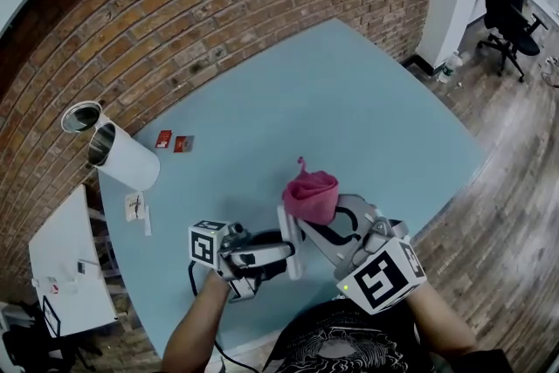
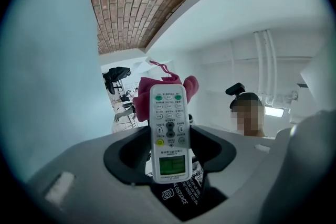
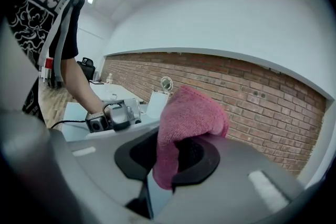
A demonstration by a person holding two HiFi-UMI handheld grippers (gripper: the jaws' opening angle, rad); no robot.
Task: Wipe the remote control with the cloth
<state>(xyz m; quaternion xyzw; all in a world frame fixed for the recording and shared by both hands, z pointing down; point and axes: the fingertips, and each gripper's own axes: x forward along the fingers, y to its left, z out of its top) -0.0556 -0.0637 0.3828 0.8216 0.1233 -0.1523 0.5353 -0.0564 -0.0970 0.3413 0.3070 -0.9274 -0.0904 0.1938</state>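
Your left hand-held gripper (image 1: 281, 256) points across toward your right one, its jaws clamped on the lower half of the remote control (image 2: 168, 128). Your right hand-held gripper (image 1: 325, 227) angles in toward it, jaws pinching the pink cloth (image 3: 189, 118). Your left forearm (image 1: 194, 329) and right forearm (image 1: 445, 323) both reach forward.

white print on the black shirt (image 2: 181, 194) below the remote control (image 2: 169, 131) reads "distance", beside a rounded square logo; the smaller line under it is too small to read. in the right gripper view the shirt shows "anc". the remote control's button labels and green display are illegible. the cubes (image 1: 206, 244) carry black-and-white square markers, no letters.
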